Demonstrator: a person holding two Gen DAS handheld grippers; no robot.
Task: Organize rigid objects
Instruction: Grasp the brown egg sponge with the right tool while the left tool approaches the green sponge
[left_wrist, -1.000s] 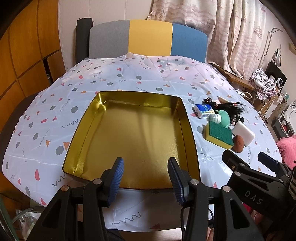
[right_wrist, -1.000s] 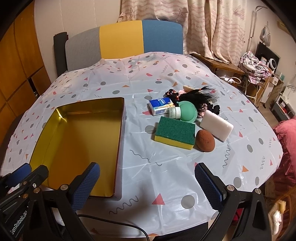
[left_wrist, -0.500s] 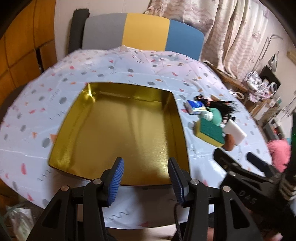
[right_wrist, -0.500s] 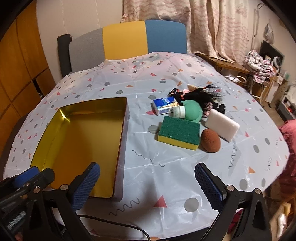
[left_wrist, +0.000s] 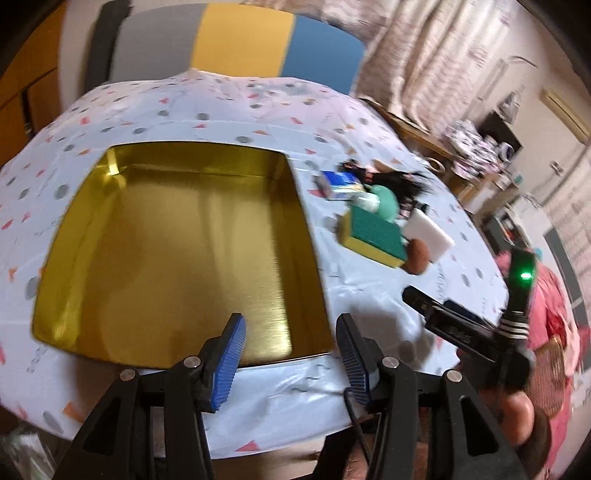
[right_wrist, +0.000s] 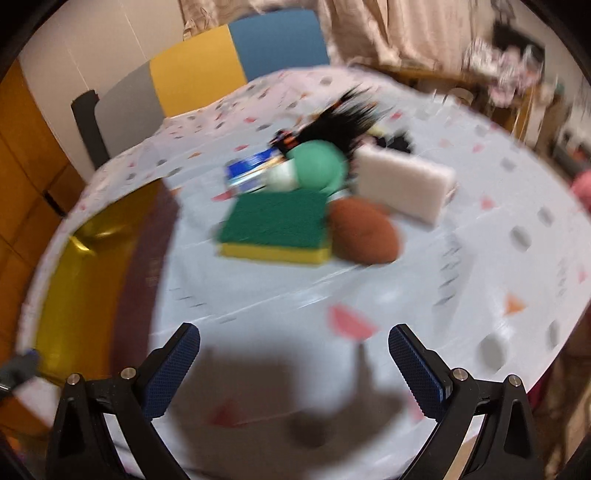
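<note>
A shallow gold tray (left_wrist: 110, 288) lies on the patterned tablecloth with nothing in it; its edge shows at the left of the right wrist view (right_wrist: 66, 295). My left gripper (left_wrist: 291, 332) hangs over the tray's near right corner, its jaws opening and nothing between them. To the tray's right sits a cluster: a green-and-yellow sponge (right_wrist: 275, 229), a brown egg-shaped sponge (right_wrist: 364, 234), a white block (right_wrist: 402, 188), a green round bottle (right_wrist: 319, 166), a blue box (right_wrist: 247, 171) and black hair pieces (right_wrist: 347, 118). My right gripper (right_wrist: 293, 350) is wide open, short of the sponge.
A chair (left_wrist: 236, 40) with grey, yellow and blue panels stands at the table's far side. Curtains (left_wrist: 436, 55) and cluttered shelves fill the right background. Wooden cabinets (right_wrist: 22, 155) are on the left. A hand (left_wrist: 517, 413) holds the right gripper's handle.
The right gripper has dropped and moved in toward the cluster, which now looks much larger and blurred. The left gripper has tipped downward slightly over the tray's near edge.
</note>
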